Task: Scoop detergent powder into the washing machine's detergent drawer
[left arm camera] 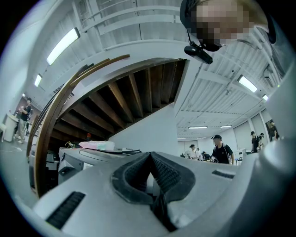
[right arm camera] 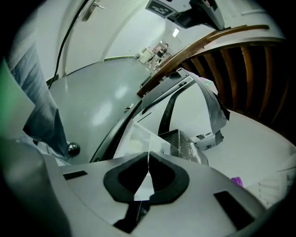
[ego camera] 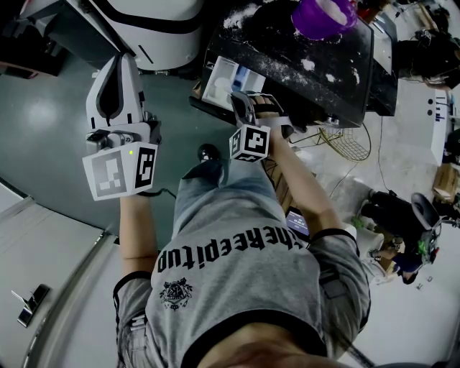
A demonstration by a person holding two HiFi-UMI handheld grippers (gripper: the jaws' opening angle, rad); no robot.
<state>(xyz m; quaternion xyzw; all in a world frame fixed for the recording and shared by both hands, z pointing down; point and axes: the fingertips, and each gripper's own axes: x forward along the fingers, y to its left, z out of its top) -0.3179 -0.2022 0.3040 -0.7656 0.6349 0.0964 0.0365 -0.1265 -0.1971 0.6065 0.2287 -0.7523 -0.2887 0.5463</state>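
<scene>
The detergent drawer [ego camera: 219,83] sticks out of the front of a dark washing machine [ego camera: 302,50], pale inside, and white powder is spilled over the machine's top. A purple bowl [ego camera: 325,14] of powder stands on that top. My right gripper [ego camera: 237,99] is shut, its tips right at the drawer's near edge. In the right gripper view the shut gripper [right arm camera: 148,156] points at the translucent drawer [right arm camera: 138,136], and a dark powder-dusted compartment [right arm camera: 185,143] lies beside it. My left gripper [ego camera: 123,63] is held off to the left, shut and empty. In its own view the left gripper [left arm camera: 150,155] points up at the ceiling.
A white appliance [ego camera: 158,29] stands at the back left. A wire basket [ego camera: 348,144] and cables lie on the floor right of the machine. The person's shoe [ego camera: 208,152] is on the grey floor below the drawer. People stand far off in the left gripper view.
</scene>
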